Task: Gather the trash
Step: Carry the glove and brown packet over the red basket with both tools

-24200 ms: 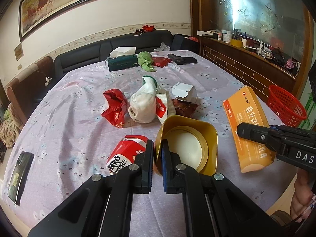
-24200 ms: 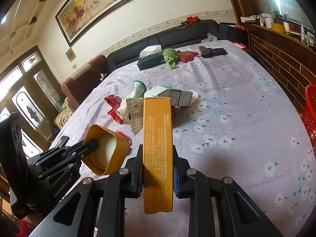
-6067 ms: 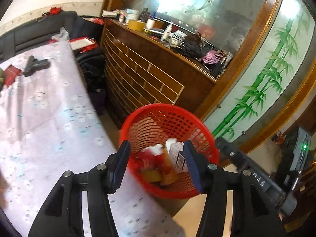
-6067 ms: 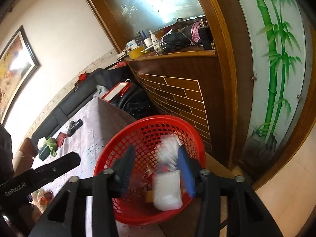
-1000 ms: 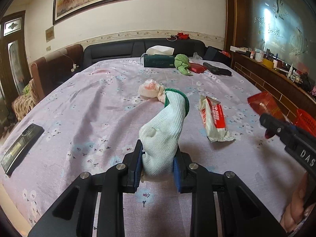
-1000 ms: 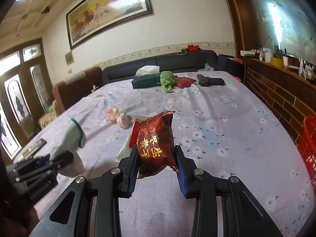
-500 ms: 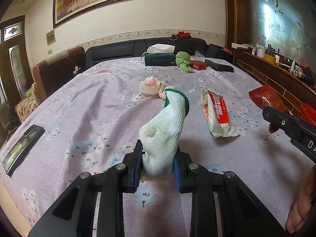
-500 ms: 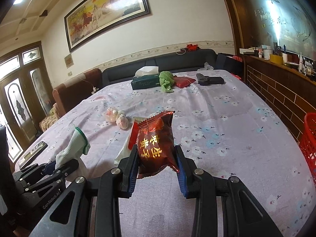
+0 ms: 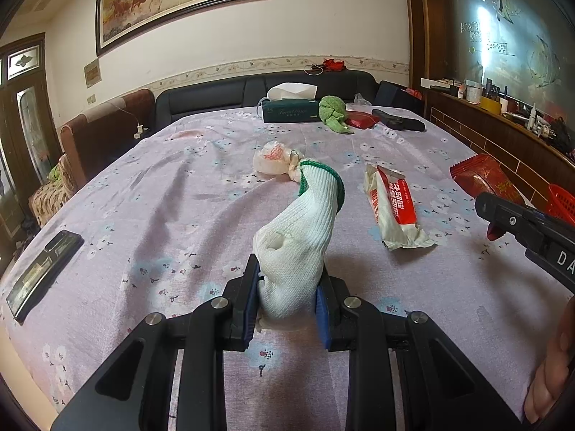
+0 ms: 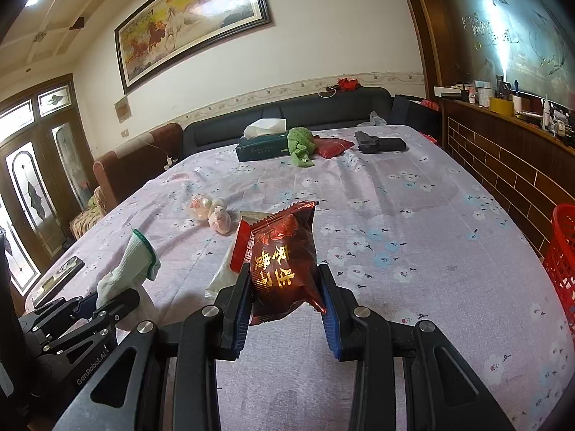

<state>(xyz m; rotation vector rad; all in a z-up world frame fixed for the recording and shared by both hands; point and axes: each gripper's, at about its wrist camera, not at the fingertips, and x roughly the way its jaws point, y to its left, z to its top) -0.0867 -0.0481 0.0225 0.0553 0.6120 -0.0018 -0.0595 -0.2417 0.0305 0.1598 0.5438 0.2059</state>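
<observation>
Bright, sharp daylight; glare on right wall, fisheye-warped edges

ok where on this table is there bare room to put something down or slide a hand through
Widest bare cloth: the right side of the table, between the red basket and the red-and-white wrapper. Also between the phone and the tied plastic bag. Crowded at the far end around the tissue box.

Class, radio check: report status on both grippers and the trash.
Left gripper shut on white glove. Right gripper shut on red snack packet. Red basket at right, path clear.
</observation>
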